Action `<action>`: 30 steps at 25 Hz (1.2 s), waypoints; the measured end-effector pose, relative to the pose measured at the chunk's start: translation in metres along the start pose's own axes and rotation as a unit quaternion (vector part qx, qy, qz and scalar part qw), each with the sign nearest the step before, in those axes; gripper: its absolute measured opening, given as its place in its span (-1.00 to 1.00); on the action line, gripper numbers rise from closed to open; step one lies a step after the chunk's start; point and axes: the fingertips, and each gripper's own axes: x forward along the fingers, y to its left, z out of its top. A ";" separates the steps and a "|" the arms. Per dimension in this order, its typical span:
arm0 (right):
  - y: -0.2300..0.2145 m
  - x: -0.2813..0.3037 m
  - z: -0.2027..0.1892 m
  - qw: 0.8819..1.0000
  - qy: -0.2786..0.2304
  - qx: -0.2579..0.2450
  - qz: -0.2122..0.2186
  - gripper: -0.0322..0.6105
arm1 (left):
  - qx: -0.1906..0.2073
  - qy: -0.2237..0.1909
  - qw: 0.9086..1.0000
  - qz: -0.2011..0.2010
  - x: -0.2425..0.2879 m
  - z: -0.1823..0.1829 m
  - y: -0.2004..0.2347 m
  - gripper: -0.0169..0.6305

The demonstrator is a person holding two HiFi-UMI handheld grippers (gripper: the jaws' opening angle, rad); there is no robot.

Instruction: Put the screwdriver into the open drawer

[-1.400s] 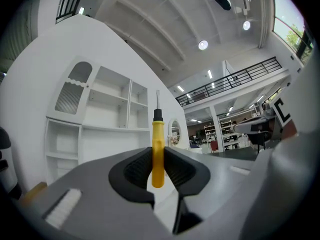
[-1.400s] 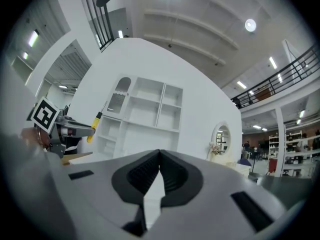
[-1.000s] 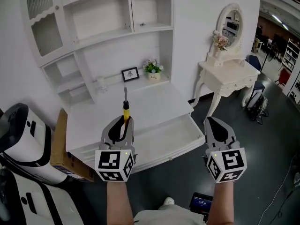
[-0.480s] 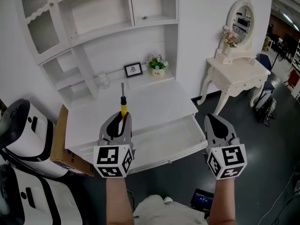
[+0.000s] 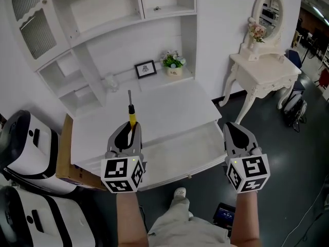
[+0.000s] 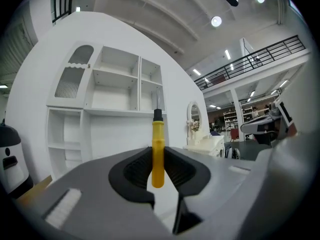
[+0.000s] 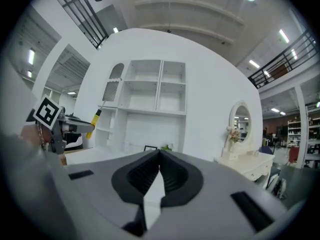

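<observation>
The screwdriver (image 5: pixel 131 115), with a yellow handle, black collar and thin steel shaft, sticks out forward from my left gripper (image 5: pixel 127 133), whose jaws are shut on the handle (image 6: pixel 157 151). It hangs above the white desk top (image 5: pixel 164 109). The open drawer (image 5: pixel 177 153) juts from the desk's front, its pale inside showing between the two grippers. My right gripper (image 5: pixel 234 134) is shut on nothing and hovers off the drawer's right front corner. The right gripper view shows its tips (image 7: pixel 159 153) touching, and the left gripper with the screwdriver (image 7: pixel 95 118) at far left.
A white hutch with shelves (image 5: pixel 103 19) rises behind the desk, with a small framed picture (image 5: pixel 145 69) and a flower pot (image 5: pixel 174 63) at its foot. A white dressing table with oval mirror (image 5: pixel 262 68) stands right. A cardboard box (image 5: pixel 64 156) and white machines (image 5: pixel 25 143) sit left.
Both grippers have come forward and a little lower toward the desk. The drawer now lies nearer under them. The left grip on the screwdriver is unchanged.
</observation>
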 end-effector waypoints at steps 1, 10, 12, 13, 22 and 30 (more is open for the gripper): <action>0.000 0.006 -0.004 1.000 0.006 0.001 0.000 -0.88 | -0.003 0.006 1.000 0.000 0.005 -0.006 0.003 -0.71; 0.005 0.060 -0.051 0.998 0.069 0.009 0.009 -0.88 | -0.032 0.076 0.997 0.000 0.046 -0.074 0.028 -0.71; 0.008 0.071 -0.066 0.996 0.085 0.013 0.013 -0.88 | -0.044 0.094 0.995 0.000 0.052 -0.093 0.032 -0.71; 0.010 0.075 -0.074 0.995 0.094 0.015 0.015 -0.88 | -0.052 0.103 0.993 -0.001 0.054 -0.102 0.032 -0.71; 0.022 0.096 -0.144 0.984 0.167 0.038 0.036 -0.88 | -0.098 0.183 0.978 -0.006 0.056 -0.178 0.031 -0.71; 0.032 0.101 -0.185 0.975 0.212 0.051 0.052 -0.88 | -0.127 0.263 0.956 -0.018 0.041 -0.244 0.018 -0.71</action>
